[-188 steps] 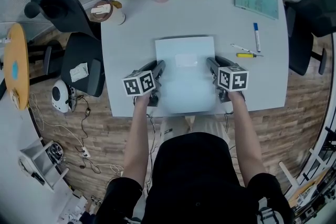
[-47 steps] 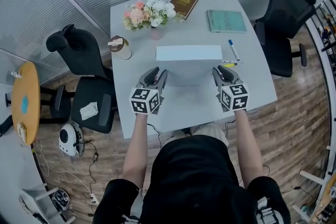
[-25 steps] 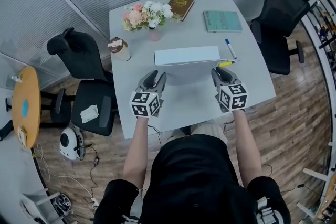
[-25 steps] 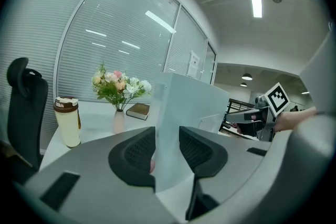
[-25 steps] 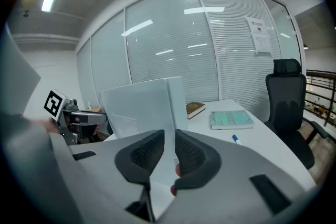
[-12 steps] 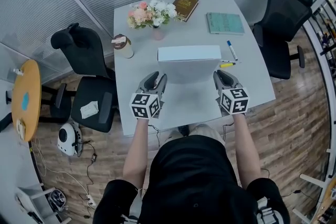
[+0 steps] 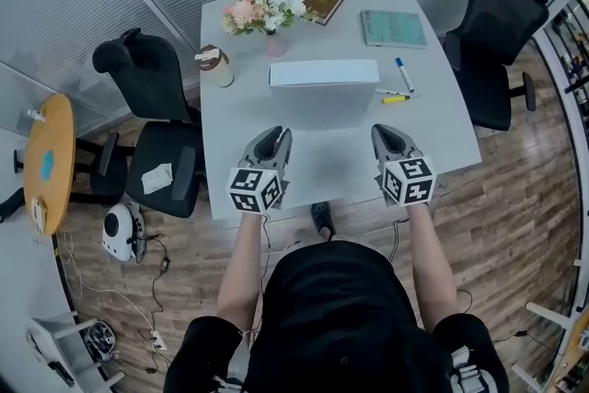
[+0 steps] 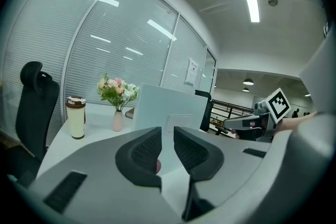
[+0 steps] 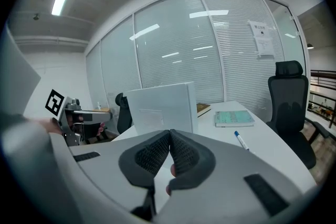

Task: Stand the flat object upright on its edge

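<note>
Confirming position first: where is the box (image 7: pixel 324 74) now? (Supervisor)

Upright on its long edge on the table (image 7: pixel 239 170), near the vase (image 7: pixel 273 46), on the person's side of it and slightly right. Seconds ago it lay flat, further from the vase, between both grippers. (Inspector)

Is anything propping it? (Supervisor)

Nothing observed. Both the left gripper (image 7: pixel 275 135) and right gripper (image 7: pixel 386 132) have drawn back over the last second. They sit well apart from the vase, beyond the box, touching nothing. In each gripper view the box shows ahead, clear of the jaws. (Inspector)

Jaw condition? (Supervisor)

Left jaws are closing, a narrow gap left, nothing between them. Right jaws have come together, empty. A second ago both stood wider. (Inspector)

Your finding? (Supervisor)

In my judgement the task is met: the box stands unaided, broad face toward the person, with no lean I can detect. The pens (image 7: pixel 394 97), right of the vase past the box's end, lie just beside it; whether they touch, I cannot tell. Residual risk is a knock to the table. No further handling appears needed. (Inspector)
</note>
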`<state>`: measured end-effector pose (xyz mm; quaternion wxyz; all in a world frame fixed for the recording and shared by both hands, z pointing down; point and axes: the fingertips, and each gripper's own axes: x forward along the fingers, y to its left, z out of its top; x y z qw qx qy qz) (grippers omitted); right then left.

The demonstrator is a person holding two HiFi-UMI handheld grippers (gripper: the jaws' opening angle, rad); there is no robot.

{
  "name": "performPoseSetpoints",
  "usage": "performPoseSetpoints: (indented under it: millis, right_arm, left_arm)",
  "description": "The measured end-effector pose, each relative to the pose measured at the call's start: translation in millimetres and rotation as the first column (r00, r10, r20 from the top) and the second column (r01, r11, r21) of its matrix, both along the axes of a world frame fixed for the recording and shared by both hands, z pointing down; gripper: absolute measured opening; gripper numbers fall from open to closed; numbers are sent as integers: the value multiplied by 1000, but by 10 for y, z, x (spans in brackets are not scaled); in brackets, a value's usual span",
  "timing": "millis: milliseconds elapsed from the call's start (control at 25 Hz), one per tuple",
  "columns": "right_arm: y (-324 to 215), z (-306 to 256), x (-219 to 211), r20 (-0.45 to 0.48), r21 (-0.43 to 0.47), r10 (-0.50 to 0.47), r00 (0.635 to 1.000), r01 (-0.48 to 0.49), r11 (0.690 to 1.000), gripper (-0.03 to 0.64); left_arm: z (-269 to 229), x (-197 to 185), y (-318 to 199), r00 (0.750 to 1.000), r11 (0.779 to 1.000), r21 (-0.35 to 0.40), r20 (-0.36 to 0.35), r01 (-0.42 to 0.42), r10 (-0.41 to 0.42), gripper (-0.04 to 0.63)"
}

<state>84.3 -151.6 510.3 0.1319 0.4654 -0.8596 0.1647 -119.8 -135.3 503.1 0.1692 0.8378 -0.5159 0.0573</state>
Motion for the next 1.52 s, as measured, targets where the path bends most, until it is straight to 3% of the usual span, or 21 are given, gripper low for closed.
performPoseSetpoints:
  millis: [240,560,760,960,1120,1320,1520]
  right_arm:
    - [501,-20,127,17,8,-20,1000,20,1000,17]
    - [1294,-100,213,28,35,-35,999,34,999,17]
    - [1747,-334,220,33,92,-43,999,40,995,17]
    - [2093,-695,246,55,151,-14,998,6,989,17]
    - [2408,-1009,181,111,179,-71,991,50,983,17]
    - [2642,-1418,102,116,258,-145,983,111,960,15]
    - [2722,-1723,152,148,308,-162,976,110,945,17]
  left_arm:
    - [110,250,421,1000,1000,-21,2,15,-15,57]
    - [-23,585,1172,1000,1000,10,14,11,-11,32]
    - [-296,689,1679,1000,999,54,14,8,-9,29]
    - [-608,703,2138,997,993,94,-46,69,-65,26]
    - [-801,776,2489,995,990,116,-70,84,-76,26]
    - [-1173,870,2625,995,983,172,-77,70,-57,26]
    - [-1558,932,2699,997,968,243,-63,65,-51,26]
